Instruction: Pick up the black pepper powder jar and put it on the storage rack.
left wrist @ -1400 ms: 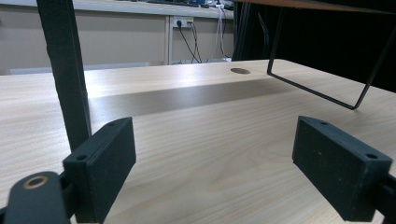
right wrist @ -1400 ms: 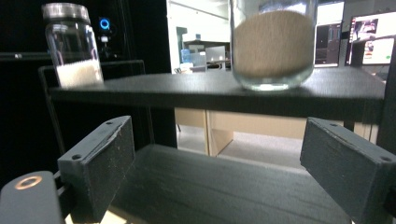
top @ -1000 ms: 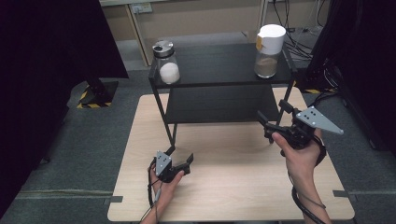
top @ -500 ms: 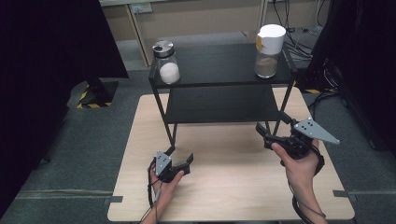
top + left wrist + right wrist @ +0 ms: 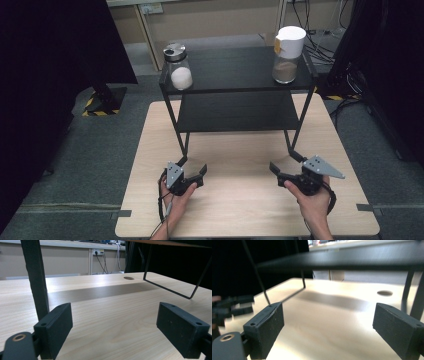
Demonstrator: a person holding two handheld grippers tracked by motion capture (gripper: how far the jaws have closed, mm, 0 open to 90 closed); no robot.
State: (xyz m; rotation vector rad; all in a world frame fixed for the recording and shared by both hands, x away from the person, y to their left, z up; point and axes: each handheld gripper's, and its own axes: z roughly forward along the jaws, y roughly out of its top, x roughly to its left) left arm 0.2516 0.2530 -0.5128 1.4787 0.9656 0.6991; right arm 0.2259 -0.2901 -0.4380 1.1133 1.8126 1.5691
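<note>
I hold my left gripper low over the near part of the wooden table, just in front of the left front leg of the black two-tier shelf that stands on the table's far half. Its jaws are spread wide with nothing between them; in the left gripper view the bare tabletop lies between the two black pads and the shelf's leg rises close behind the left one. My right gripper sits near the table's right edge, in front of the shelf's right front leg, also with its jaws spread apart and nothing between them. The right gripper view looks under the lower shelf board across the pale wood, and a blurred dark shape at its left edge is probably my other gripper, though I cannot be sure. On the top board, well apart from both grippers, stand a glass jar with a metal lid at the left end, holding something white, and a white-capped jar at the right end, holding something brown.
</note>
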